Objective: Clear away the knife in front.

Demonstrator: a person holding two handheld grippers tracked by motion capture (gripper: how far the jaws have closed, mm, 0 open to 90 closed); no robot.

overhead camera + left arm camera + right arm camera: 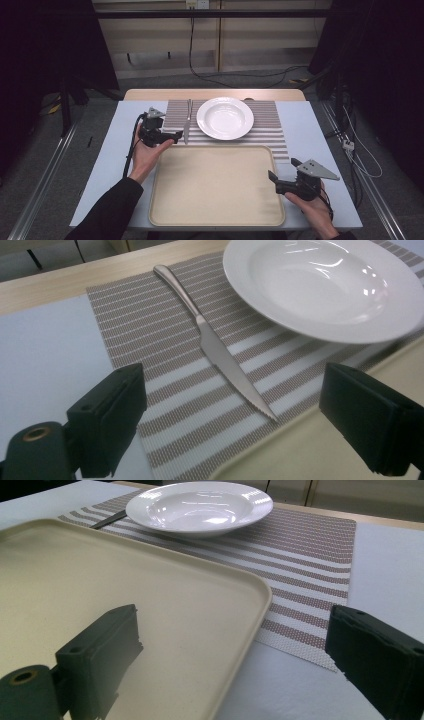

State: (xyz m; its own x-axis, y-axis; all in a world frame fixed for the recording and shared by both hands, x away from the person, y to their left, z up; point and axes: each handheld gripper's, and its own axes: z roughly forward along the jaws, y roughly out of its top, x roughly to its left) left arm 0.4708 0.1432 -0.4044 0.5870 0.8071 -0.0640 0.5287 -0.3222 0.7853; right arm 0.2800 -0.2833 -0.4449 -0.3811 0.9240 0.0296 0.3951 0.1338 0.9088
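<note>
A white deep plate (225, 117) (325, 285) (199, 506) rests on a striped placemat (270, 125) (165, 340) (310, 555). Left of it lies a steel knife (187, 121) (215, 345) (107, 520), tip toward me. A beige tray (215, 185) (100, 590) (350, 460) sits empty in front of the mat. My left gripper (176, 136) (232, 425) is open just left of the knife's tip, holding nothing. My right gripper (283, 169) (235, 670) is open over the tray's near right corner, also holding nothing.
The mat and tray lie on a pale blue table cover (107, 160) over a wooden table (215, 94). Bare cover shows left and right of the tray. Cables run across the floor (240, 75) behind the table.
</note>
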